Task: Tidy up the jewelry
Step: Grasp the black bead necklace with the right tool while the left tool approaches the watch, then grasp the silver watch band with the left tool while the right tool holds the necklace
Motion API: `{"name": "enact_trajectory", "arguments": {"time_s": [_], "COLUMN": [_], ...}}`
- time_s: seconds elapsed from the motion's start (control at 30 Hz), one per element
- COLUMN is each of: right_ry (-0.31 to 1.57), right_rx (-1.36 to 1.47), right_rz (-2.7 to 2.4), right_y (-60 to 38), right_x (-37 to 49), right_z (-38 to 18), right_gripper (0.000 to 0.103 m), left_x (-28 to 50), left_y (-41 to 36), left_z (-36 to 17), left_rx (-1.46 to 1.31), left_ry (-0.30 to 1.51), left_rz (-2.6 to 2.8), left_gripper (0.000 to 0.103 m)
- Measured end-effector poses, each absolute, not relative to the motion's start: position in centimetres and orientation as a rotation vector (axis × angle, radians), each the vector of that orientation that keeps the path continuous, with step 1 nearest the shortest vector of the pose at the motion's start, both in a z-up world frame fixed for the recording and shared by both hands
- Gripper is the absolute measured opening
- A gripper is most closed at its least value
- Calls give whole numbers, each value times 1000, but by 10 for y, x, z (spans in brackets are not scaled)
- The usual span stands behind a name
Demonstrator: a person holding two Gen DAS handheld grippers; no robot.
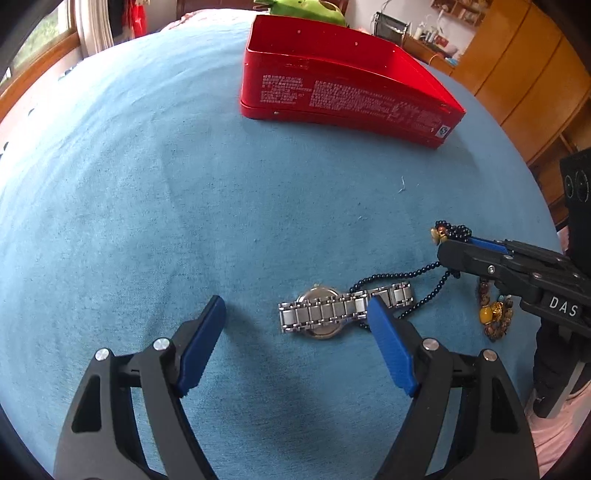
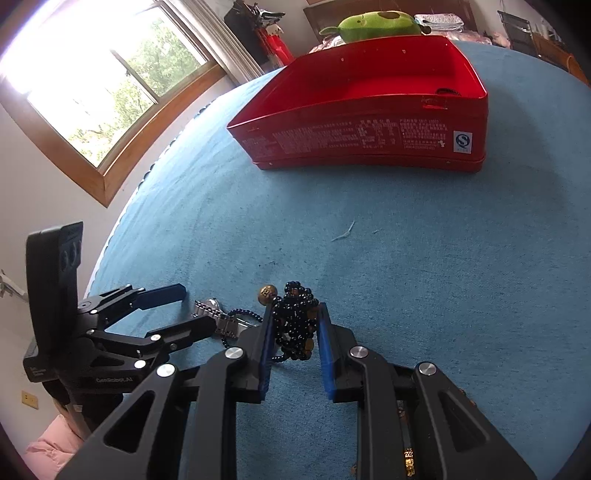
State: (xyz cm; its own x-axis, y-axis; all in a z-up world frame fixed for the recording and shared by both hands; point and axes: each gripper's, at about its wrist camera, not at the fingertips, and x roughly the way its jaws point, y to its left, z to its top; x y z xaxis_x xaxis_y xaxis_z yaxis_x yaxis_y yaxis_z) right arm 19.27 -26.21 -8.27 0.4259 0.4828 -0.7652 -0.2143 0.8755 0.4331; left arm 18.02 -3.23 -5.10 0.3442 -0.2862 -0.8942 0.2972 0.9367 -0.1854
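My right gripper point(image 2: 295, 319) is shut on a bunch of a dark beaded necklace point(image 2: 295, 325) with a gold bead, held just above the blue cloth; its strand trails down over a silver watch point(image 1: 332, 312). The necklace also shows in the left wrist view point(image 1: 452, 230), pinched by the right gripper point(image 1: 448, 245). My left gripper point(image 1: 295, 310) is open and empty, its right pad next to the watch band. A brown and amber bead bracelet point(image 1: 495, 317) lies under the right gripper. The open red tin box point(image 2: 369, 122) stands farther back, also in the left view point(image 1: 343, 92).
A blue cloth point(image 1: 147, 203) covers the round table. A green plush toy point(image 2: 376, 22) sits behind the box. A dark item point(image 2: 445, 90) lies in the box's right corner. A window point(image 2: 92, 81) is at left, wooden cabinets point(image 1: 524, 74) at right.
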Motion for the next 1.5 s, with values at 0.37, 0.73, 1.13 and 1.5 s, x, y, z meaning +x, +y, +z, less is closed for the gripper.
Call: {"name": "enact_trajectory", "arguments": {"time_s": [0.37, 0.73, 1.13, 1.5], "right_ry": [1055, 1050, 1010, 966], "right_rx": [299, 309, 322, 311], "right_rz": [435, 432, 410, 471], "right_y": [-262, -268, -279, -274], "right_x": [195, 193, 189, 181], "right_z": [-84, -83, -75, -49], "right_gripper": [22, 22, 22, 22], "left_x": [187, 181, 169, 163], "left_y": [-45, -30, 27, 0], "left_z": [-55, -38, -17, 4], "left_rx": [-54, -116, -192, -149], "left_ry": [1228, 1144, 1034, 991], "left_rz": [-455, -457, -376, -446], "left_gripper": [42, 7, 7, 7]}}
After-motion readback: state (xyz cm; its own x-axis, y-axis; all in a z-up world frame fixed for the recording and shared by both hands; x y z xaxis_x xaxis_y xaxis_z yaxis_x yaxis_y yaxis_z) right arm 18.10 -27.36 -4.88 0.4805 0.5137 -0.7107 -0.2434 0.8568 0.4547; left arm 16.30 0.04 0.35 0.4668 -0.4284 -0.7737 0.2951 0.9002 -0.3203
